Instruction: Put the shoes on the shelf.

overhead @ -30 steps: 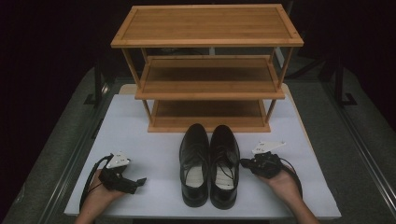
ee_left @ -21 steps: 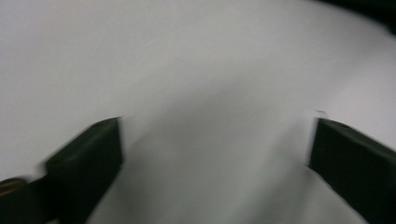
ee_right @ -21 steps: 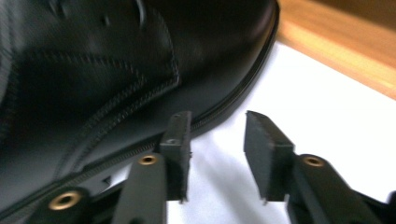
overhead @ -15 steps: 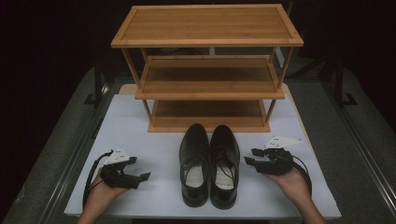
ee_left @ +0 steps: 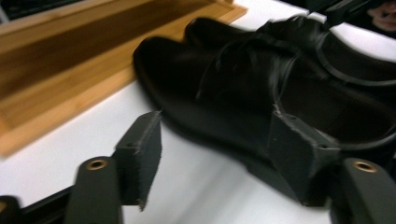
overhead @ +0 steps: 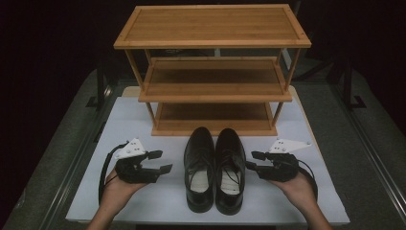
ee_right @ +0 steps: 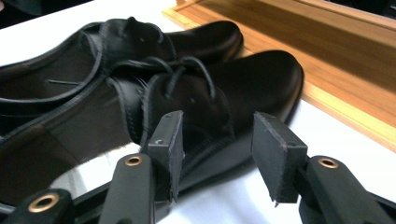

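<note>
L gripper [overhead: 155,161]: jaws spread wide, nothing between them, pointing inward at the left shoe [overhead: 199,167]. Vs 1 s ago it has turned and lifted a bit in the hand; jaws were angled down toward the table, now level and aimed at the shoe's side. In the left gripper view the shoe's flank sits just beyond the pads [ee_left: 145,156], not touching, roughly mid-length of the shoe.

R gripper [overhead: 254,160]: also open, empty. It has slid outward and back a little since 1 s ago, when its tips sat right at the right shoe [overhead: 230,167]; now there's a small gap. In the right gripper view the lace area and collar lie straight ahead of the pads [ee_right: 170,140], near but apart.

Outward from both: the pair stands side by side, touching, between the two grippers, toes toward the wooden rack [overhead: 213,72], whose bottom shelf [overhead: 215,117] is just past the toes. All shelves bare.

Meaning, prob: both hands squaring up for a pinch on each shoe's side wall or collar. No grasp yet; shoes haven't moved, so work's at the very start, approach step only.
</note>
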